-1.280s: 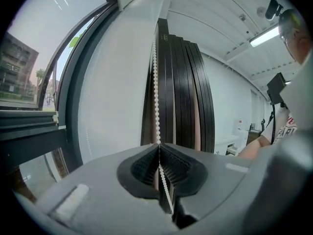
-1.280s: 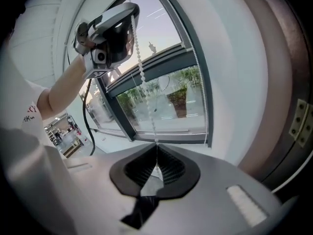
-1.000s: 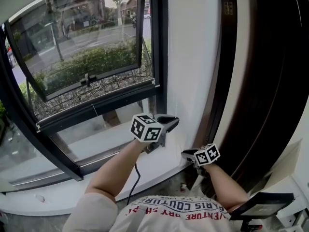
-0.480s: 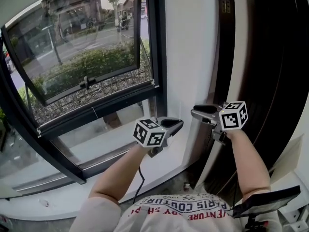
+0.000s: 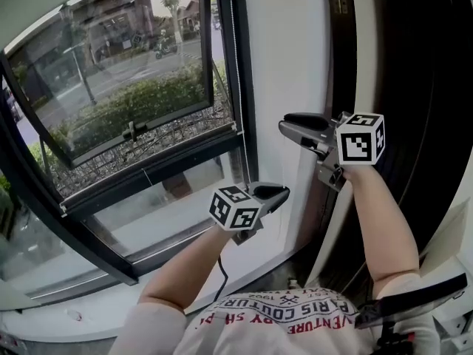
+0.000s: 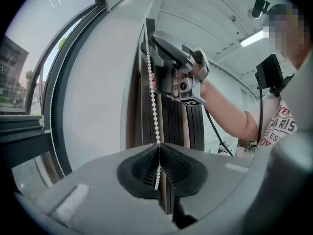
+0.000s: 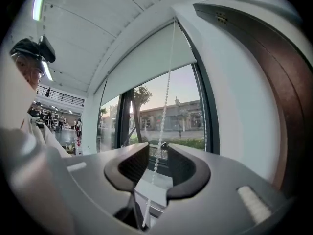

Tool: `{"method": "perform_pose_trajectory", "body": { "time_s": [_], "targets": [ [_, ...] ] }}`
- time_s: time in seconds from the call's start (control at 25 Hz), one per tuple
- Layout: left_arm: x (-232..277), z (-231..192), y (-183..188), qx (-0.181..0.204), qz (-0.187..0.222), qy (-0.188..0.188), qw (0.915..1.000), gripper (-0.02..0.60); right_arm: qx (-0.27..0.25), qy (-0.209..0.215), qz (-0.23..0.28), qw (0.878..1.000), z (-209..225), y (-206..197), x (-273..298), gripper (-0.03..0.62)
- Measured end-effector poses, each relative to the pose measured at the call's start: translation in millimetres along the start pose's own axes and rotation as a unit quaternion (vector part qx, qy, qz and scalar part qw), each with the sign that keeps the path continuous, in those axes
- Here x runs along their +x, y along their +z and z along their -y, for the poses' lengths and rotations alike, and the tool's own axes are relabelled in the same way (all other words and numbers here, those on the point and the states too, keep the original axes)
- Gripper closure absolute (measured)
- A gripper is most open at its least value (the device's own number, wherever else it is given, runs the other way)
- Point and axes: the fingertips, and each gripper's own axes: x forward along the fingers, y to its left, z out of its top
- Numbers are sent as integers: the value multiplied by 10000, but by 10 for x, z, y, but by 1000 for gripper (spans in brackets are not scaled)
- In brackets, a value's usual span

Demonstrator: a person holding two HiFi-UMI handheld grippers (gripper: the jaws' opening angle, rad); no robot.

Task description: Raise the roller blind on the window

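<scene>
Now, bead chain (image 6: 152, 82): is hanging vertically beside the window frame (image 5: 240, 65), running up to the roller blind (image 7: 146, 67).
left gripper (image 6: 159, 153): is clamping the chain low down.
right gripper (image 7: 156, 151): is sitting higher, nearer the blind; its jaws have just been opening and are straddling the chain without pressing.

Grey left gripper (image 5: 281, 192), right gripper (image 5: 284, 123); black-and-white marker cubes (image 5: 235, 208) (image 5: 361, 139); white lettered T-shirt (image 5: 275, 321).

Street-level commercial hall: tall window (image 5: 111, 72), ceiling strip light (image 6: 253, 37), upper-floor railing (image 7: 62, 98).
</scene>
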Motion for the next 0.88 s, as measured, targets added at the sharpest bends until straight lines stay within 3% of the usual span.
{"method": "perform_pose_trajectory", "body": {
  "time_s": [0.08, 0.2, 0.64, 0.88],
  "targets": [
    [42, 6, 4, 12, -19, -55, 10000, 568, -82, -67, -92, 9999, 54, 7, 53, 495],
    [90, -66, 11, 62, -126, -61, 9999, 568, -110, -140, -131, 9998, 116, 30, 87, 569],
    [196, -262, -28, 64, -149, 53, 9999, 569, 29, -357, -113, 9993, 261, -35, 79, 585],
    [247, -322, -359, 15, -499, 90, 9987, 569, -172, -512, -478, 9974, 259, -384, 127, 586]
  ]
}}
